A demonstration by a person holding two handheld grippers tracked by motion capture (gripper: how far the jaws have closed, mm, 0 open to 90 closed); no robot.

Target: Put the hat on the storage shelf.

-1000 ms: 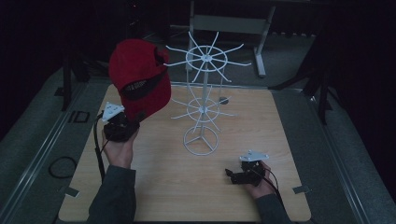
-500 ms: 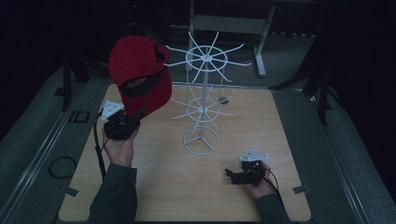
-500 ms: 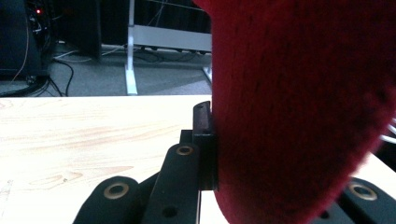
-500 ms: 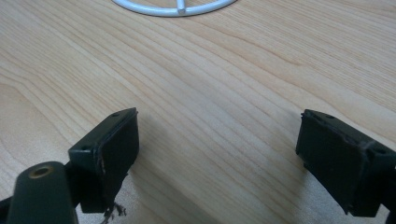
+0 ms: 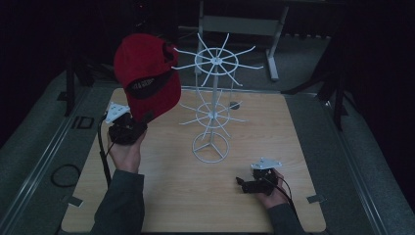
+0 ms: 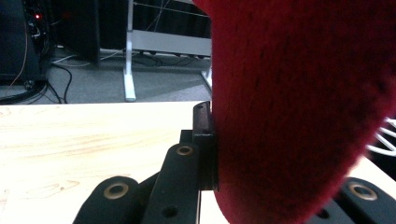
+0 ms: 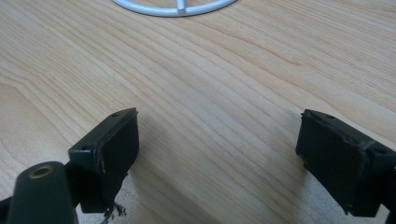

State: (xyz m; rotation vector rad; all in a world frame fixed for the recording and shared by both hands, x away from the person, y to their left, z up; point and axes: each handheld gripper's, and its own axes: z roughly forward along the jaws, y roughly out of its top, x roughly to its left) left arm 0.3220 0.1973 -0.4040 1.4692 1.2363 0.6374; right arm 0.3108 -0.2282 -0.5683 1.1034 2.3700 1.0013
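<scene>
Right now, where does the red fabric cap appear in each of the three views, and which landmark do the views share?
High view: the red fabric cap is upper left, raised above the table by the left gripper.
Left gripper view: it covers the right half, pressed against a black jaw.
Right gripper view: not in it.
Shared landmark: the white wire rack, whose ring base lies at the top edge there.

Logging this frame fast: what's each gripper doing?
Left gripper: closed on the red cap, held up.
Right gripper: open, empty, low over the table.
</scene>
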